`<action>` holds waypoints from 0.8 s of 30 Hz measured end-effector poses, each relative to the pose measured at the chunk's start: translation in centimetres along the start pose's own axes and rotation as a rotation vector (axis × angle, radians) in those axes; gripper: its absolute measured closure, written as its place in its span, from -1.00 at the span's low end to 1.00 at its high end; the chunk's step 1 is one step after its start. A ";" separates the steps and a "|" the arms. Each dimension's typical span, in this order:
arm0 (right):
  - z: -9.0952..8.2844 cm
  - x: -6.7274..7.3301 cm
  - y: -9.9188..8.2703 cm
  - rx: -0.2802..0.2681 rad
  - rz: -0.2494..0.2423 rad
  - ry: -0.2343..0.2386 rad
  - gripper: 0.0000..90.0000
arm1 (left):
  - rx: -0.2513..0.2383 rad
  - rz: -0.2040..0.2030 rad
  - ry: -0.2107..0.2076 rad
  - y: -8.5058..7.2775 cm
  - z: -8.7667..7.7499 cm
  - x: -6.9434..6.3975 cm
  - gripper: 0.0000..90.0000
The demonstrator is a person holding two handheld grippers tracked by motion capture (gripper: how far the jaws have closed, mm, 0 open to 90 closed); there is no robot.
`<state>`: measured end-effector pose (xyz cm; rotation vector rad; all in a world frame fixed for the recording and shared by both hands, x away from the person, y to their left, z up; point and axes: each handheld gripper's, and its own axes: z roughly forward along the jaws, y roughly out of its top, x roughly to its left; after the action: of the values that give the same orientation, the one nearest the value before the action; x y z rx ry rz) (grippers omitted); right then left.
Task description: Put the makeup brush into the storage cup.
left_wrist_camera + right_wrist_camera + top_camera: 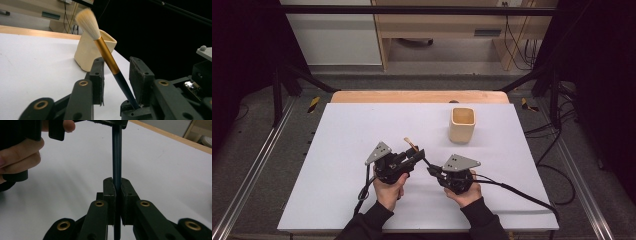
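A brush [106, 53] with pale bristles, a gold ferrule and a dark handle stands slanted between the jaws of my left gripper [117, 72]. There is a gap on both sides of it, so that gripper is open. My right gripper [118, 186] is shut on the brush handle [116, 152] lower down. In the high view the two grippers meet near the table's front middle: the left gripper [417, 152], the right gripper [430, 170], and the brush [412, 146] pointing away. A cream square cup [461, 125] stands upright behind them, to the right.
A white sheet [362, 130] covers the table, with a wooden edge [419, 96] at the far side. Cables [522, 192] trail off to the right. Behind the table stands a wooden desk [437, 30], and metal rails run along both sides.
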<state>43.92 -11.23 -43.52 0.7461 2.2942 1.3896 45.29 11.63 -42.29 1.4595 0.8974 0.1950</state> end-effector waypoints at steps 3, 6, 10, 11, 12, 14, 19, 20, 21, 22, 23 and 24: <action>0.0 0.0 0.0 -0.003 0.003 0.000 0.89 | -0.006 -0.002 0.009 0.0 -0.1 -0.1 0.55; 0.1 0.0 0.0 -0.003 0.005 0.001 0.89 | -0.009 -0.013 0.010 0.0 -0.1 0.0 0.61; 0.1 0.1 0.0 -0.001 0.009 0.003 0.89 | -0.009 -0.025 0.000 0.0 -0.2 0.0 0.64; 0.2 0.1 0.0 0.000 0.010 0.004 0.89 | -0.010 -0.028 -0.004 0.0 -0.2 -0.1 0.65; 0.2 0.1 -0.1 0.001 0.008 0.005 0.89 | -0.011 -0.029 -0.009 0.0 -0.2 -0.1 0.67; 0.3 0.1 -0.1 0.007 0.010 0.009 0.89 | -0.013 -0.027 -0.017 0.0 -0.2 -0.2 0.70; 0.4 0.1 -0.1 0.017 0.016 0.013 0.89 | -0.013 -0.027 -0.033 0.0 -0.2 -0.4 0.75; 0.4 0.1 -0.2 0.017 0.017 0.014 0.89 | -0.013 -0.028 -0.036 0.0 -0.2 -0.4 0.76; 0.5 0.1 -0.2 0.017 0.019 0.017 0.88 | -0.014 -0.028 -0.040 0.0 -0.2 -0.5 0.77; 0.5 0.1 -0.2 0.019 0.021 0.018 0.88 | -0.013 -0.025 -0.043 0.0 -0.2 -0.6 0.78; 0.5 0.1 -0.2 0.019 0.022 0.017 0.88 | -0.014 -0.023 -0.046 0.0 -0.2 -0.6 0.79; 0.5 0.1 -0.2 0.018 0.021 0.019 0.88 | -0.014 -0.021 -0.051 0.0 -0.2 -0.7 0.81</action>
<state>44.05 -10.85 -43.95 0.7677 2.3233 1.3926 44.65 11.37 -41.95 1.4360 0.8676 0.1473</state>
